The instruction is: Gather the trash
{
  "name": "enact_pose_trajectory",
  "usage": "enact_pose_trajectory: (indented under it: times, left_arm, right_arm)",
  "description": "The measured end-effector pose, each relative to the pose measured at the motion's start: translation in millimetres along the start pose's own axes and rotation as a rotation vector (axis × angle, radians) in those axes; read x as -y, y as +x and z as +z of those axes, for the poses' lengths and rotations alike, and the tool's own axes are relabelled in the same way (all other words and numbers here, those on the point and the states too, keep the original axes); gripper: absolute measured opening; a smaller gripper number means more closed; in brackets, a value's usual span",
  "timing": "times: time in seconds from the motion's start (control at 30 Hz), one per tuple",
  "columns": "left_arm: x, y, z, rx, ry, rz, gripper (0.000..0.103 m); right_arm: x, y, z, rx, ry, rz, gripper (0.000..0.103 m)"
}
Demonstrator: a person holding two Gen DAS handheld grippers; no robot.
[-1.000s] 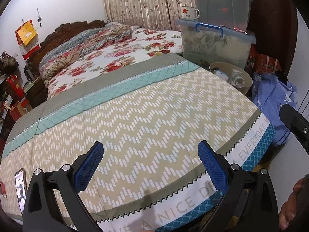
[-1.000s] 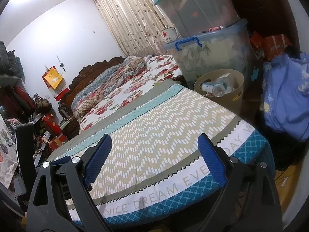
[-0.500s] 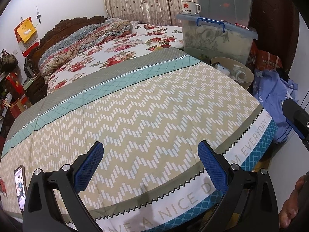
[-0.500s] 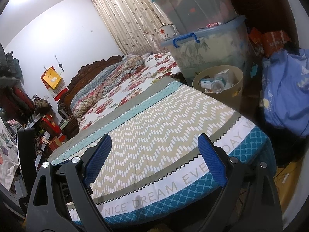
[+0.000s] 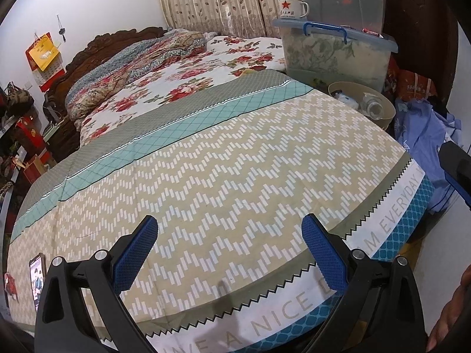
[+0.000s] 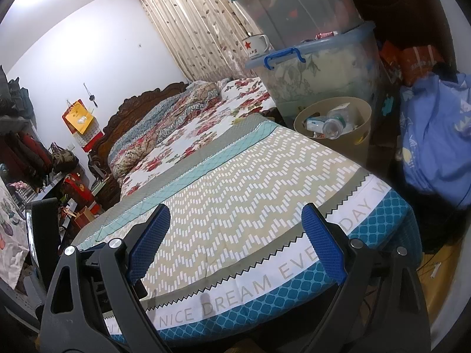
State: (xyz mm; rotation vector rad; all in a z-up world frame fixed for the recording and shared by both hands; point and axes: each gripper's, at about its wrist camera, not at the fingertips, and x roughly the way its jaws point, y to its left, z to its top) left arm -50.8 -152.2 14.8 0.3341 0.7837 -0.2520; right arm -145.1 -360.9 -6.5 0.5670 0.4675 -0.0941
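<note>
A beige waste bin stands on the floor at the bed's far right side and holds a clear plastic bottle and other trash. It also shows in the left wrist view. My left gripper is open and empty above the near end of the bed. My right gripper is open and empty over the bed's near edge, well short of the bin. A part of the right gripper shows at the right edge of the left wrist view.
A bed with a zigzag cover fills the middle. A phone lies at its near left. Stacked plastic storage boxes with a white mug stand behind the bin. Blue clothes lie right. Clutter lines the left wall.
Both grippers have drifted slightly, the views tilting down and toward the bed. Both stay open and empty.
</note>
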Motion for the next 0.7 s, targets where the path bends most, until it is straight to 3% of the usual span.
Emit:
enact_pose_trajectory:
  times: [0.4, 0.7]
  left_arm:
    - [8.3, 7.9, -4.2, -0.008, 0.038, -0.036, 0.094]
    - [6.3, 31.2, -2.9, -0.079, 0.020, -0.054, 0.094]
  right_arm:
    - [8.0, 6.4, -3.8, -0.014, 0.012, -0.018, 0.090]
    - [19.9, 25.6, -5.5, -0.068, 0.048, -0.039, 0.090]
